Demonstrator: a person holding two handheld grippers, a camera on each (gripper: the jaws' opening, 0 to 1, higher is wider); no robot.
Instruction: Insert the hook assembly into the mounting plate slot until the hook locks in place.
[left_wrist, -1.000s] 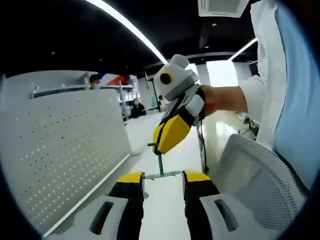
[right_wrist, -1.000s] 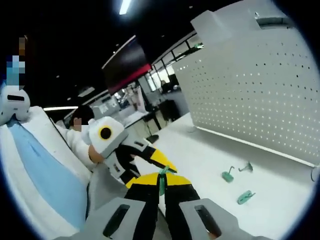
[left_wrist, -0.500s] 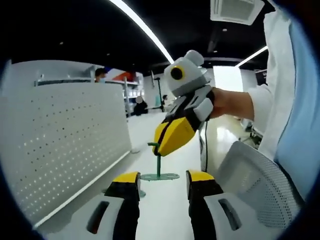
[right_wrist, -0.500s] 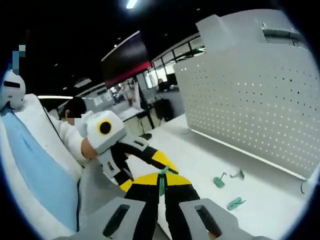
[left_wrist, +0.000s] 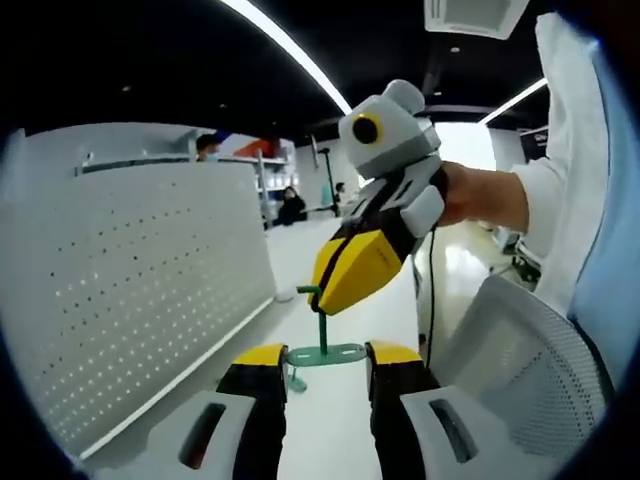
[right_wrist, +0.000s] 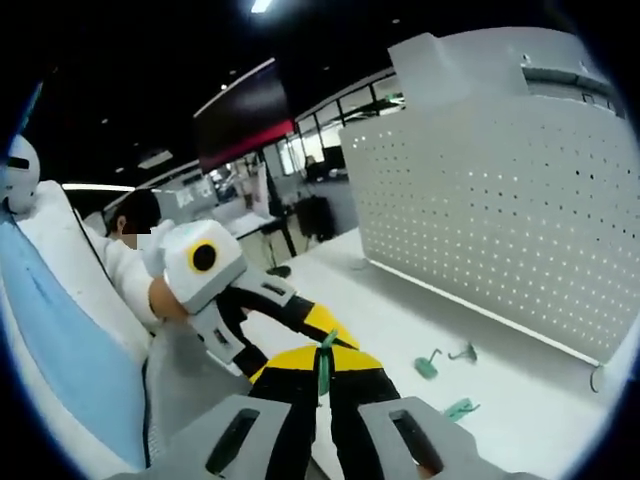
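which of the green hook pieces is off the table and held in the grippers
The green hook clamped upright between the right gripper, its plate held by the left gripper. The other two green pieces lie loose on the white table.

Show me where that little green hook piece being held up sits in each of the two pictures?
Left gripper view: the green hook piece is low at centre, its flat plate spanning the left tool, its stem rising into the right tool.
Right gripper view: low at centre, a thin green strip pinched by the yellow-tipped right tool.
Shared landmark: the white perforated panel.
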